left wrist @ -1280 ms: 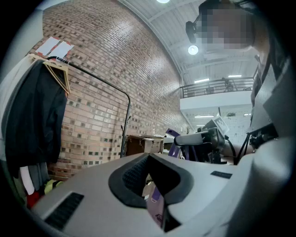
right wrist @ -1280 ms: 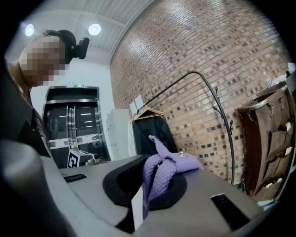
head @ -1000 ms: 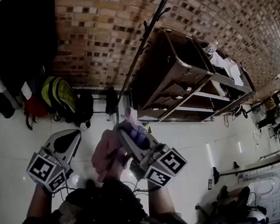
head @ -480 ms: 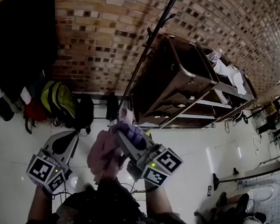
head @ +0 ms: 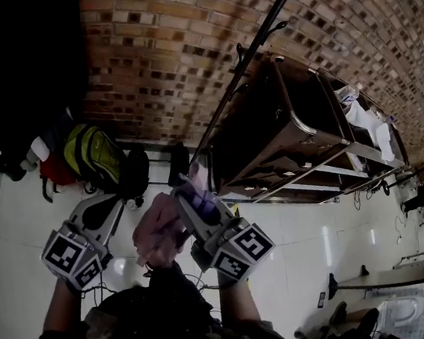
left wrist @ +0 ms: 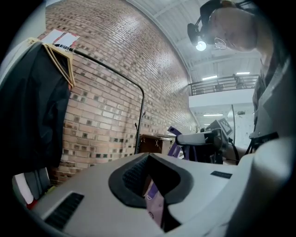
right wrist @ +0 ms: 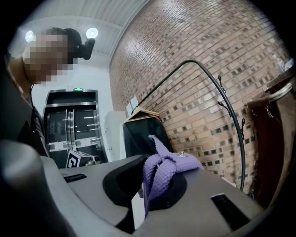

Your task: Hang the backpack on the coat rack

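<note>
The backpack [head: 159, 236] is hanging between the left gripper [head: 103, 207] and right gripper [head: 192, 192], with the coat rack [head: 255, 46] standing ahead, before the brick wall [head: 160, 56].

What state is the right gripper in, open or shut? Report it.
Shut: the right gripper has its jaws pinched on the backpack's purple strap.

Bags and a dark coat along the brick wall [head: 181, 46]

A dark coat [head: 24, 73] hung on a wooden hanger [left wrist: 62, 65] at the left, against the wall. Below it, on the pale tiled floor [head: 304, 230], a red bag [head: 55, 170], a yellow-green bag [head: 95, 156] and a black bag [head: 134, 174] sat side by side (all close to the wall). To the right stood a dark shelving unit [head: 284, 133] with white cloth [head: 363, 119] lying on top.
</note>
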The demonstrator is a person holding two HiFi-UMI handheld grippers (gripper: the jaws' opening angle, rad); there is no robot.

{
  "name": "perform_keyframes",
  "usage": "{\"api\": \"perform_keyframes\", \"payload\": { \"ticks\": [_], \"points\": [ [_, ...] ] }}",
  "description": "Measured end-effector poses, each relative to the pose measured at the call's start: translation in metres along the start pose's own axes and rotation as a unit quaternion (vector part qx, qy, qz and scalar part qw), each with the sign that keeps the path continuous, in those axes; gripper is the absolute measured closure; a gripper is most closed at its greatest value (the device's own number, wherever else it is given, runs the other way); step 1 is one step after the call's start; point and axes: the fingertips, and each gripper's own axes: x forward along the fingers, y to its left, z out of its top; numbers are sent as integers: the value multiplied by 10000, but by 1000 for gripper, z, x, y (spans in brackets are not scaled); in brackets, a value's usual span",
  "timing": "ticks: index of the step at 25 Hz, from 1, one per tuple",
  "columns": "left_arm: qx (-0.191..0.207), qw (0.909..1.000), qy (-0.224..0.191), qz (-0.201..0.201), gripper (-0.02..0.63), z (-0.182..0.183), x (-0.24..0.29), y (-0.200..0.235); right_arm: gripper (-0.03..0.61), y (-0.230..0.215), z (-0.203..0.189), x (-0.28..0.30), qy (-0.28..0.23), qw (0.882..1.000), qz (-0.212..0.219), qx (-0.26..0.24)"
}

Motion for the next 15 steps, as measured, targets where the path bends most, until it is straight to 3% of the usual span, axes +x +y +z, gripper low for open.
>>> {"api": "perform_keyframes", "payload": {
  "ticks": [15],
  "points": [
    [140,9989,-176,418,580,60,171,57,568,-158,66,56,258,9983,514,-93]
  ]
}}
